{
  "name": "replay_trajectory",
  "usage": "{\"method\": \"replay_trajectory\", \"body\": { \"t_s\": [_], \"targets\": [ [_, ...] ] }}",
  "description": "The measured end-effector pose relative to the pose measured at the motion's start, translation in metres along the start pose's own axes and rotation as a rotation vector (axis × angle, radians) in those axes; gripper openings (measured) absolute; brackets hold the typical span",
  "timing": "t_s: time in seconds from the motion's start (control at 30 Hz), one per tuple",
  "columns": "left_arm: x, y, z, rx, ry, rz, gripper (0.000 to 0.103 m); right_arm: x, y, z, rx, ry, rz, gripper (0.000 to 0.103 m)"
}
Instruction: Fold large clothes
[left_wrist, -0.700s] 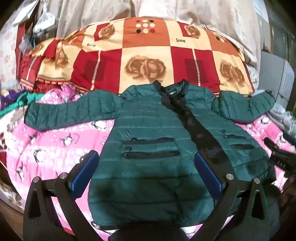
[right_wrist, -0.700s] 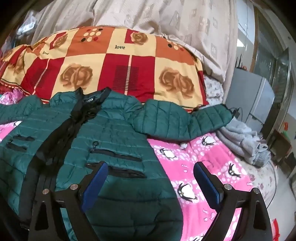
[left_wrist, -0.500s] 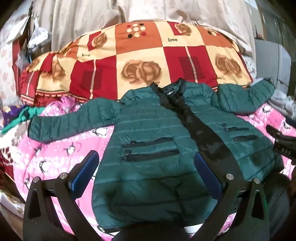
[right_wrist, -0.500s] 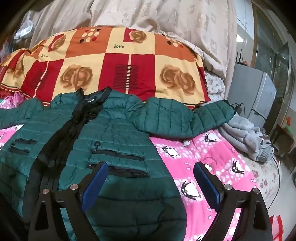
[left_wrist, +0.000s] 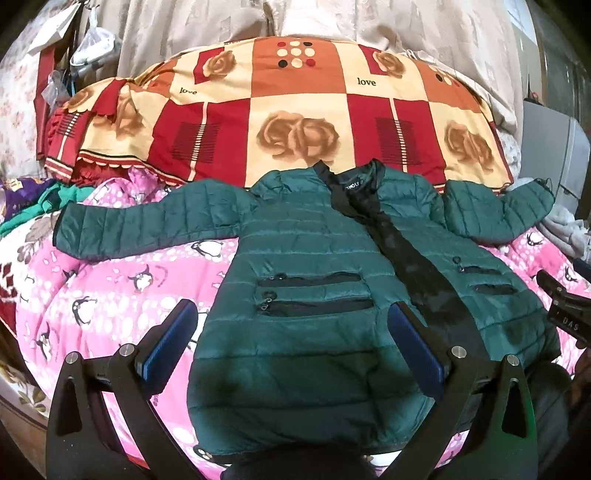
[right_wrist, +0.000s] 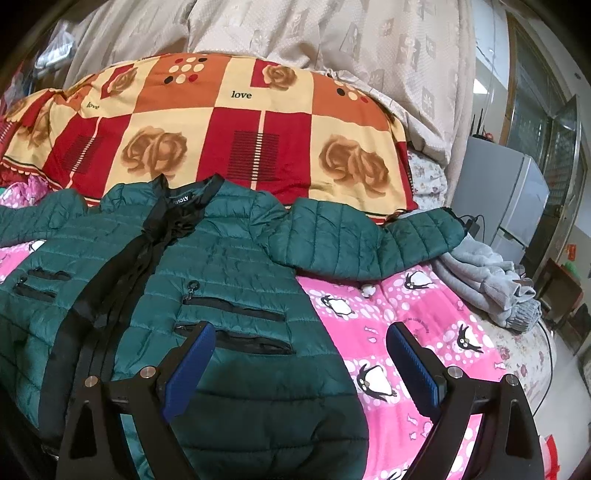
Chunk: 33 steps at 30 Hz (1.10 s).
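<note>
A dark green quilted jacket (left_wrist: 306, 251) lies front up on the pink penguin bedspread (left_wrist: 110, 280), both sleeves spread out sideways, black zip band down the middle. It also shows in the right wrist view (right_wrist: 221, 280). My left gripper (left_wrist: 291, 332) is open and empty, hovering over the jacket's lower left panel. My right gripper (right_wrist: 299, 350) is open and empty, over the jacket's right hem edge and the bedspread (right_wrist: 406, 332). The right gripper's tip shows at the edge of the left wrist view (left_wrist: 561, 306).
A red, orange and cream rose-pattern quilt (left_wrist: 288, 110) is heaped behind the jacket. A grey garment (right_wrist: 487, 280) lies at the bed's right edge. A grey cabinet (right_wrist: 506, 199) stands right of the bed. Purple and green cloth (left_wrist: 29, 199) lies at far left.
Both grippers have pulled back and risen slightly, so the jacket and quilt sit lower and more fully in view. The jacket has not moved. Both grippers stay open.
</note>
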<state>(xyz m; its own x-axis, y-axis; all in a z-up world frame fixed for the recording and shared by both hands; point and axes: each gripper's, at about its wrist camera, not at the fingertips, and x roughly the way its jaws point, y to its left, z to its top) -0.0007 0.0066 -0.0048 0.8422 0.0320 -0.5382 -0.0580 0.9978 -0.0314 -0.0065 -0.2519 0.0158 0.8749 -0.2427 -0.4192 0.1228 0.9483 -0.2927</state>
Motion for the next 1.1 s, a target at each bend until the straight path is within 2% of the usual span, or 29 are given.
{"method": "replay_trajectory", "body": {
  "t_s": [0.1,0.17,0.27,0.47,0.6,0.67,0.93,1.0,1.1],
  "targets": [
    [-0.001,0.002,0.0,0.02,-0.061,0.007,0.103,-0.001,0.0,0.0,0.004,-0.003,0.003,0.092],
    [-0.002,0.001,0.0,0.023,-0.071,0.013,0.103,-0.002,0.0,0.001,0.007,-0.011,0.001,0.092],
    [-0.002,-0.001,0.0,0.023,-0.039,0.018,0.103,-0.002,0.0,0.001,0.007,-0.013,-0.001,0.092],
    [-0.002,0.0,0.001,0.007,-0.038,0.019,0.103,-0.008,-0.005,0.005,0.04,-0.007,0.028,0.092],
    [0.005,0.006,0.001,-0.041,0.045,0.034,0.103,-0.03,-0.012,0.02,0.101,-0.011,0.054,0.092],
    [0.007,0.011,0.001,-0.062,0.061,0.032,0.103,-0.044,-0.01,0.027,0.118,-0.026,0.069,0.092],
    [0.009,0.026,0.0,-0.103,0.043,0.032,0.103,-0.079,0.023,0.039,0.175,-0.101,0.227,0.092],
    [0.008,0.029,0.0,-0.109,0.04,0.032,0.103,-0.076,0.036,0.037,0.162,-0.104,0.241,0.092],
    [0.009,0.033,-0.001,-0.122,0.035,0.031,0.103,-0.067,0.059,0.036,0.096,-0.083,0.212,0.092]
  ]
}}
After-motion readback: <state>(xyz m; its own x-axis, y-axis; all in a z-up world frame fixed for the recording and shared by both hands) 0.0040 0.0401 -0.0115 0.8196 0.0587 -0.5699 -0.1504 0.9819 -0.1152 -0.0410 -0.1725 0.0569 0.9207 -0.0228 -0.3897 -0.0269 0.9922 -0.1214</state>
